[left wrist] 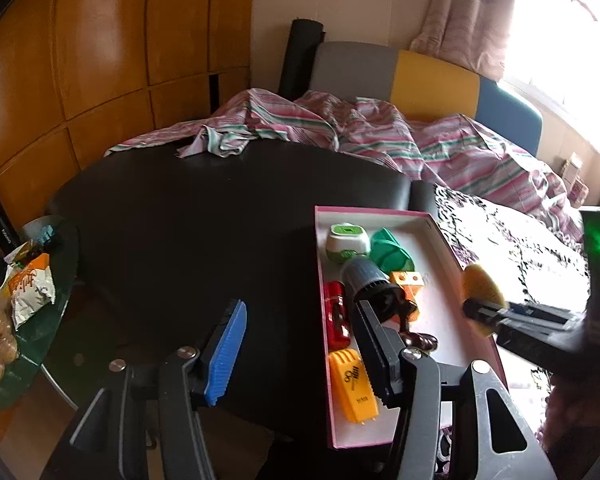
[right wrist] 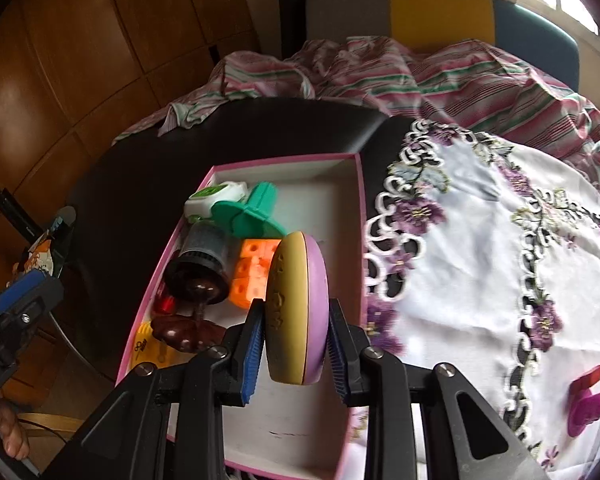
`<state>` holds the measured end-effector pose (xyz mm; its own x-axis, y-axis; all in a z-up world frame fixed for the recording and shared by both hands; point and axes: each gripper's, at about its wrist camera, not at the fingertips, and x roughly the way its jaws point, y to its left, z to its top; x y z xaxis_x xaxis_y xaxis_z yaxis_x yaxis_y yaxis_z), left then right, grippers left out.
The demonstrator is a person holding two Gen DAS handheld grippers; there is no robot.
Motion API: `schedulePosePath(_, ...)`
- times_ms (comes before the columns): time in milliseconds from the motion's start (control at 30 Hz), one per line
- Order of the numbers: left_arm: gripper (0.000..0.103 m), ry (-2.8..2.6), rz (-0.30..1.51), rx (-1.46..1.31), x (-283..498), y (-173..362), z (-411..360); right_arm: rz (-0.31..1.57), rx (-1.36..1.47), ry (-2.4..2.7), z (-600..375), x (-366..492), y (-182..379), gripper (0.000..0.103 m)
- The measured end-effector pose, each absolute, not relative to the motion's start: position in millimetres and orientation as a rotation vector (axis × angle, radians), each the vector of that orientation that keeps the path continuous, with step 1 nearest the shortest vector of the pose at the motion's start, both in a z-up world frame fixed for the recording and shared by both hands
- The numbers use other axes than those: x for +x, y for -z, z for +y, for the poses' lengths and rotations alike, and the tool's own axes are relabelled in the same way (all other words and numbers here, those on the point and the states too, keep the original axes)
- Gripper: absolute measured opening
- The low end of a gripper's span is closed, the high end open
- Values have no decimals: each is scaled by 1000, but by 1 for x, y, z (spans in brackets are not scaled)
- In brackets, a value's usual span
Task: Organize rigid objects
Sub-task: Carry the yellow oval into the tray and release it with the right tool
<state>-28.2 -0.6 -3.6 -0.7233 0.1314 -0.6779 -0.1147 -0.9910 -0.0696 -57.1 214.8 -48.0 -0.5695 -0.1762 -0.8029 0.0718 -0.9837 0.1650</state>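
Observation:
My right gripper [right wrist: 296, 348] is shut on a yellow and purple disc [right wrist: 296, 312] and holds it on edge above the pink-rimmed box [right wrist: 288, 160]; the disc also shows in the left wrist view [left wrist: 482, 286]. The box [left wrist: 380, 211] holds a green and white gadget [left wrist: 346, 242], a green plastic piece [left wrist: 392, 252], an orange block [left wrist: 408, 280], a grey and black cylinder [left wrist: 370, 286], a red piece [left wrist: 336, 312] and a yellow piece [left wrist: 352, 384]. My left gripper [left wrist: 300, 344] is open and empty above the box's left edge and the black table [left wrist: 200, 220].
A white embroidered cloth [right wrist: 500, 260] lies right of the box, with a purple and red toy [right wrist: 588, 400] on it. A striped sheet [left wrist: 340, 132] covers the far side. A glass side table [left wrist: 32, 320] with snack packets stands at left.

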Motion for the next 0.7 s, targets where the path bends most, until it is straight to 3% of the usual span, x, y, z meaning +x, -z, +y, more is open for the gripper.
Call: schedulePosePath(700, 58, -3033, -119, -1063, -28, -14, -60, -280, 1483, 2642, 190, -73, 79, 31)
